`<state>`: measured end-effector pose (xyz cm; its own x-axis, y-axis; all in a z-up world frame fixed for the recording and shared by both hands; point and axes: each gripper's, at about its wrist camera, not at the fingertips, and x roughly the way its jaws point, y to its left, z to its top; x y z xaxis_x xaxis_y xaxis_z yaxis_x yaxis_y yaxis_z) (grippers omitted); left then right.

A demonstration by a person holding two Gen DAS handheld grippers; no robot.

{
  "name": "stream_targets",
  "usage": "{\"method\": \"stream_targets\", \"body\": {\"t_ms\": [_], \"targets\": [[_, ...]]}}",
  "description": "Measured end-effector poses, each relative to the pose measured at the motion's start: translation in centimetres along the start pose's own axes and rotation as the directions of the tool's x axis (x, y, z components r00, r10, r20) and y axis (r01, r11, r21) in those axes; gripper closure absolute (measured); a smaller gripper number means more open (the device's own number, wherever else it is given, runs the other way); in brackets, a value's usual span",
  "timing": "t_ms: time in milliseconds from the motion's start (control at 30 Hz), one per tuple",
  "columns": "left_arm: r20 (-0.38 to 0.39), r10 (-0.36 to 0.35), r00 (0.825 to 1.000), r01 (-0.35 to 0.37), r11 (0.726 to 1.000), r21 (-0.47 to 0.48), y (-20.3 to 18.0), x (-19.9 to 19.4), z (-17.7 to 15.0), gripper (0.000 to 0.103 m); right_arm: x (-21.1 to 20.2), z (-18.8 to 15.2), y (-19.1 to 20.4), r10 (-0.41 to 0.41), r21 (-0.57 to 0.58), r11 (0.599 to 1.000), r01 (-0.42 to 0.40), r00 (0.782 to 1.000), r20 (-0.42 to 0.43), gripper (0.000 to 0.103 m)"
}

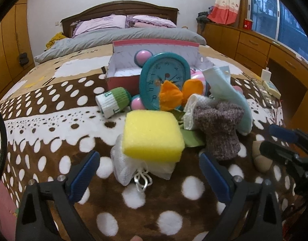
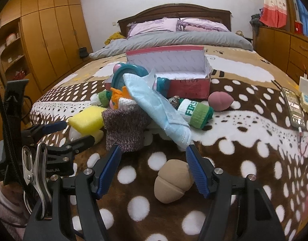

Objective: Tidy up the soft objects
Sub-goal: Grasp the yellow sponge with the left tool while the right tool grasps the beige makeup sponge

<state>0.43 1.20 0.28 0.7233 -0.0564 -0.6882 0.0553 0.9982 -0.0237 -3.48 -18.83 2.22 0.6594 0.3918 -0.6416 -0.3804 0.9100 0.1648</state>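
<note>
We hold the left gripper (image 1: 149, 172) just before the square yellow foam sponge (image 1: 152, 133), jaws wide and empty; the right gripper (image 2: 152, 172), near it, spreads wide around a tan egg-shaped sponge (image 2: 173, 181).

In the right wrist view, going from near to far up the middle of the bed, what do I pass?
Beige sponge → purple knit sock → teal clock → open pink box → grey duvet → pillows → headboard.

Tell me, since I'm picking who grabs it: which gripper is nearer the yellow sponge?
Left. The left gripper sits open just before the yellow sponge; the right gripper is off to the sponge's right, around a beige sponge.
</note>
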Motion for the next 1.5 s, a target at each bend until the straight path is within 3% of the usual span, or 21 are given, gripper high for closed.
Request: {"method": "stream_targets", "body": {"t_ms": [233,500,600,667,1167,1500], "targets": [[0.029,-0.014,0.999,0.014,1.000,0.012,-0.5,0.5,1.1,0.020,0.1,-0.2,-0.9,0.013,0.012,1.000,-0.012,1.000,-0.021,0.034],[0.021,0.008,1.000,-0.009,0.999,0.030,-1.0,2.4,1.8,0.026,0.8,-0.6,-1.9,0.038,0.040,0.999,-0.035,0.998,-0.052,0.034],[0.010,0.029,1.000,-0.029,0.999,0.029,-0.8,2.9,1.8,0.032,0.8,-0.5,-2.1,0.041,0.044,0.998,-0.038,0.997,-0.058,0.034],[0.008,0.039,0.999,-0.039,0.999,0.026,-0.6,3.2,1.9,0.042,0.5,-0.5,-2.0,0.044,0.038,0.998,-0.042,0.997,-0.056,0.034],[0.042,-0.004,0.999,0.003,1.000,0.026,0.0,0.7,1.1,0.044,-0.6,-0.8,-0.9,0.041,-0.004,0.999,-0.042,0.997,-0.069,0.034],[0.039,-0.019,0.999,0.019,1.000,0.009,0.4,-0.2,0.7,0.044,-0.7,-1.0,-1.3,0.000,0.009,1.000,0.001,0.996,-0.084,0.034]]}}
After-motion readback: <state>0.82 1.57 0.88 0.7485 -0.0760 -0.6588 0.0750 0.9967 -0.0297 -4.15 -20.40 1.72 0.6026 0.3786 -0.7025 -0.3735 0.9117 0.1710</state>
